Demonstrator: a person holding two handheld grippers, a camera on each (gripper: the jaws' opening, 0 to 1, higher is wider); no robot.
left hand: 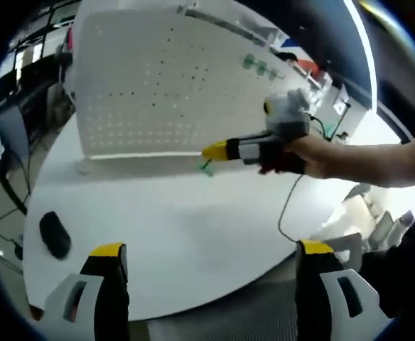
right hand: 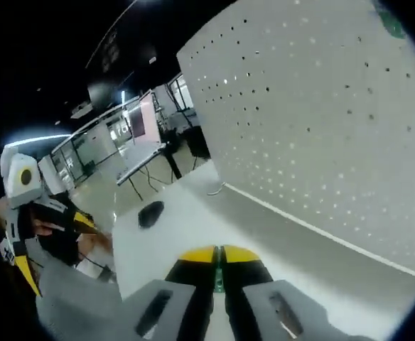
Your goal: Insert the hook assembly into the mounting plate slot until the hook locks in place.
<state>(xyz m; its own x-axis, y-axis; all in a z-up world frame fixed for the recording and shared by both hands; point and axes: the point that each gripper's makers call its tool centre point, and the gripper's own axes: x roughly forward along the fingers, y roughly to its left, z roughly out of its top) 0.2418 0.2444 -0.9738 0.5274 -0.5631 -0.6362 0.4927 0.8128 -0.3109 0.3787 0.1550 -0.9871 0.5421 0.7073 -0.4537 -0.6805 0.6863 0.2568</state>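
Observation:
A white perforated mounting plate [left hand: 158,78] [right hand: 321,121] stands upright on the white table [left hand: 193,227]. In the left gripper view my right gripper [left hand: 213,151] comes in from the right in a person's hand, close to the plate's lower edge. Its yellow tips are shut on a small green hook [left hand: 206,167]. In the right gripper view the right gripper [right hand: 219,257] has its jaws together, and a green sliver of the hook [right hand: 219,281] shows between them. My left gripper [left hand: 211,250] [right hand: 55,249] hangs over the table's near edge, open and holding nothing.
Green hooks [left hand: 261,67] [right hand: 391,25] sit high on the plate. A black oval object [left hand: 55,234] [right hand: 151,213] lies on the table to the left. A thin cable [left hand: 289,206] trails over the table's right edge. Desks and chairs stand beyond.

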